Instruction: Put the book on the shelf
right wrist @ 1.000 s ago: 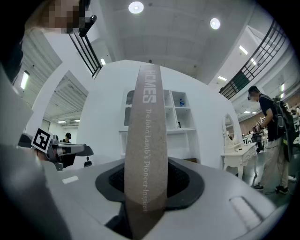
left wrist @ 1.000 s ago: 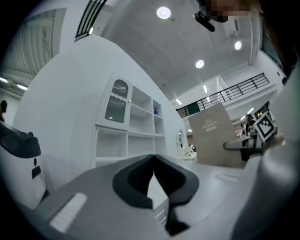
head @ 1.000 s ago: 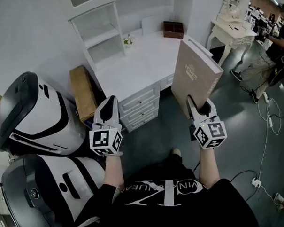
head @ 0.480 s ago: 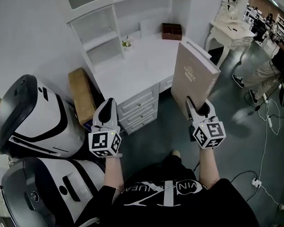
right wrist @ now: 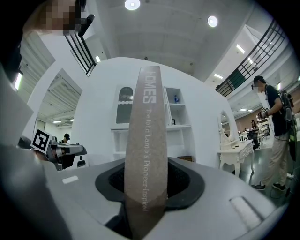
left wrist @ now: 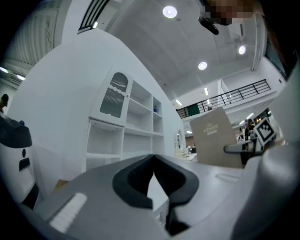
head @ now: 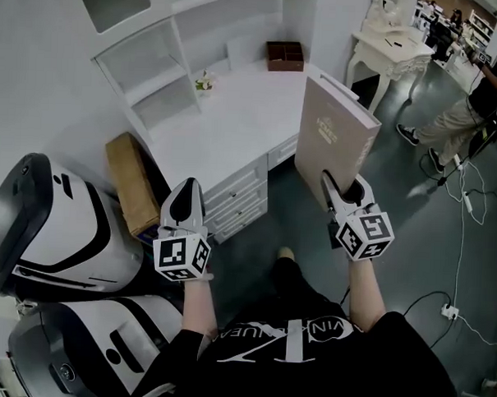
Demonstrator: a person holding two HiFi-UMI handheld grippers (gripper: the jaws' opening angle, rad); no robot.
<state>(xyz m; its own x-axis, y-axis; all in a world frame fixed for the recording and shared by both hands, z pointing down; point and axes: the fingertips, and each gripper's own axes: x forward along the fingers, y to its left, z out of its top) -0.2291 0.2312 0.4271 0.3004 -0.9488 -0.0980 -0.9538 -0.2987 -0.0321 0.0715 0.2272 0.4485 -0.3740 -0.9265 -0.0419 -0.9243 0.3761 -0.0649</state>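
Note:
A large tan hardcover book (head: 334, 131) stands upright in my right gripper (head: 342, 189), held by its lower edge over the floor just right of the white desk (head: 227, 127). In the right gripper view the book's spine (right wrist: 146, 150) runs up between the dark pads, which press on both sides. The white shelf unit (head: 155, 66) rises at the back of the desk, its compartments open. My left gripper (head: 185, 201) hovers in front of the desk drawers, jaws together with nothing between them. In the left gripper view the shelf unit (left wrist: 136, 126) and the book (left wrist: 216, 140) show ahead.
A small plant (head: 204, 81) and a brown box (head: 285, 55) sit on the desk. A cardboard box (head: 130, 180) leans left of the drawers. Two white and black machines (head: 58, 226) fill the left. A white dressing table (head: 395, 44) and a person (head: 475, 96) stand at right. Cables (head: 464, 244) lie on the floor.
The view has shifted slightly, with the desk and shelf now lower and further left in view. Both grippers keep their places, and the book stays held upright.

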